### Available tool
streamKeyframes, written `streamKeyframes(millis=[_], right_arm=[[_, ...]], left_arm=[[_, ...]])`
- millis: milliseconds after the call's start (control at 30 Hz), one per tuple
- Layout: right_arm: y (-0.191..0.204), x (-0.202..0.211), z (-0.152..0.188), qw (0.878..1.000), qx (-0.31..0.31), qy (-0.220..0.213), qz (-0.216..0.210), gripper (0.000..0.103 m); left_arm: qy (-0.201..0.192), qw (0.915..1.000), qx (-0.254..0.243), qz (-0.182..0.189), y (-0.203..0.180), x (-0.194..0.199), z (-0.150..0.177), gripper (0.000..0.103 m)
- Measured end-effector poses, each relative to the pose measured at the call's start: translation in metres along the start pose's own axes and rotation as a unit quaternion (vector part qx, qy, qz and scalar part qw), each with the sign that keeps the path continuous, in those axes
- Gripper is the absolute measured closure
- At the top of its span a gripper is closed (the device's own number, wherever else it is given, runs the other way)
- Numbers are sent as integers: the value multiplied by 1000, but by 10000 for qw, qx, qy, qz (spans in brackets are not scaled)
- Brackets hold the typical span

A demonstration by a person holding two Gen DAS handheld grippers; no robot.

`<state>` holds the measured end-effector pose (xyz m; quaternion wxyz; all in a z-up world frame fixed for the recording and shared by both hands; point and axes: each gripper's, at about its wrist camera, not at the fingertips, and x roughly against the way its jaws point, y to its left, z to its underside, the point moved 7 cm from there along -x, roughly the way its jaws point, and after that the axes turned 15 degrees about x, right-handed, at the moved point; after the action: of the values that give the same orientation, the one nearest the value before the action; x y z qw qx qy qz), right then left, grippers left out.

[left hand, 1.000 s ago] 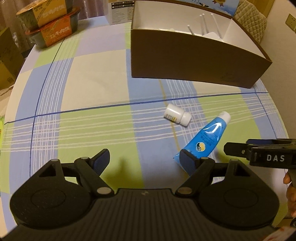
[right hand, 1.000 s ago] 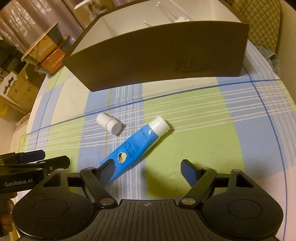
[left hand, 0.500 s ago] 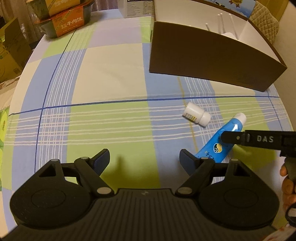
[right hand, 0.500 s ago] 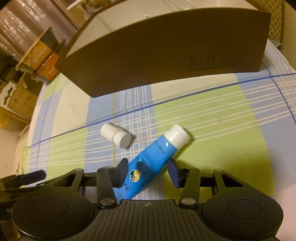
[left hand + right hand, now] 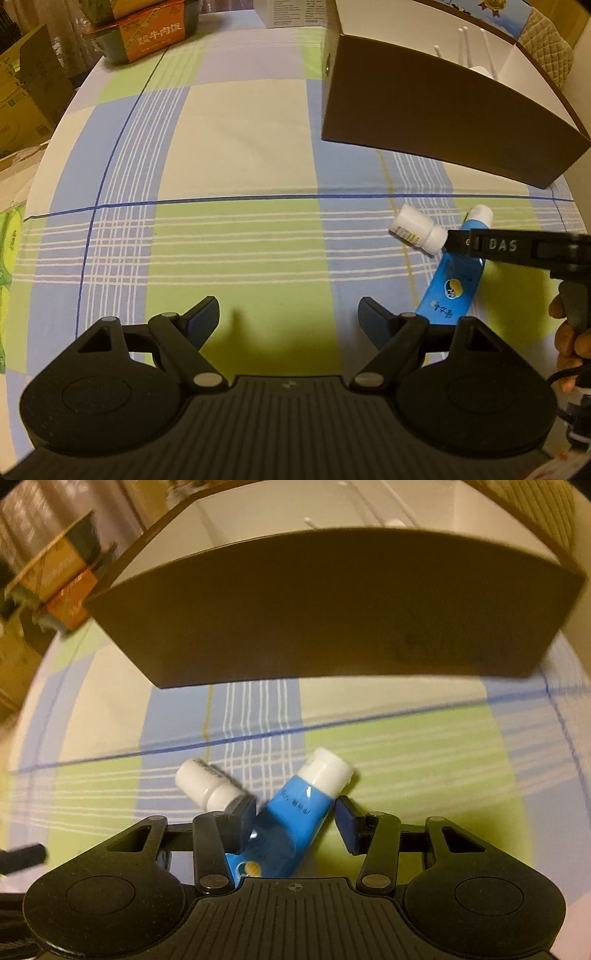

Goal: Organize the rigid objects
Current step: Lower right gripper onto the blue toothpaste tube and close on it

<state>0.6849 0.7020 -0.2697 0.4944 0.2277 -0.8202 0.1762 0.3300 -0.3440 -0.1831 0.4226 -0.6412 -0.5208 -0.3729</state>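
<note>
Blue tube (image 5: 295, 819): lies before the cardboard box (image 5: 332, 609), between your right gripper (image 5: 295, 821) jaws.
Right jaws: just narrowed; contact unclear.
Left gripper (image 5: 288, 317) jaws: wide, empty.

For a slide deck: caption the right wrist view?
Right tongs straddle a blue tube beside a white bottle, brown box behind.

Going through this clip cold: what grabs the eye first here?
The blue tube lies on the checked tablecloth between the fingers of the right gripper, which have just been closing around it. A small white bottle lies beside it, and the big brown box stands just beyond.
</note>
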Motion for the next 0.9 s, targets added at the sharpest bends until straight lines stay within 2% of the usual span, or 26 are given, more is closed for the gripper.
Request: streamKeyframes(millis=[200,333,667,900], right_arm=[[14,-8,2,9948,949,-97,351,58],[14,-8,6,9921,1204,-202,277,59],[-8,6,27,9892,1445,-209,139,62],[-36,24,52,9892,1437,-237,153,62]], left_arm=[[-6,10000,11,-51,4,-3,-3,23],[13,10000,-7,-64,3,-5,-3,23],[16,9997,-243,53,-12,-9,-1,23],[-20,9958,-768,506,-47,-15,5,23]])
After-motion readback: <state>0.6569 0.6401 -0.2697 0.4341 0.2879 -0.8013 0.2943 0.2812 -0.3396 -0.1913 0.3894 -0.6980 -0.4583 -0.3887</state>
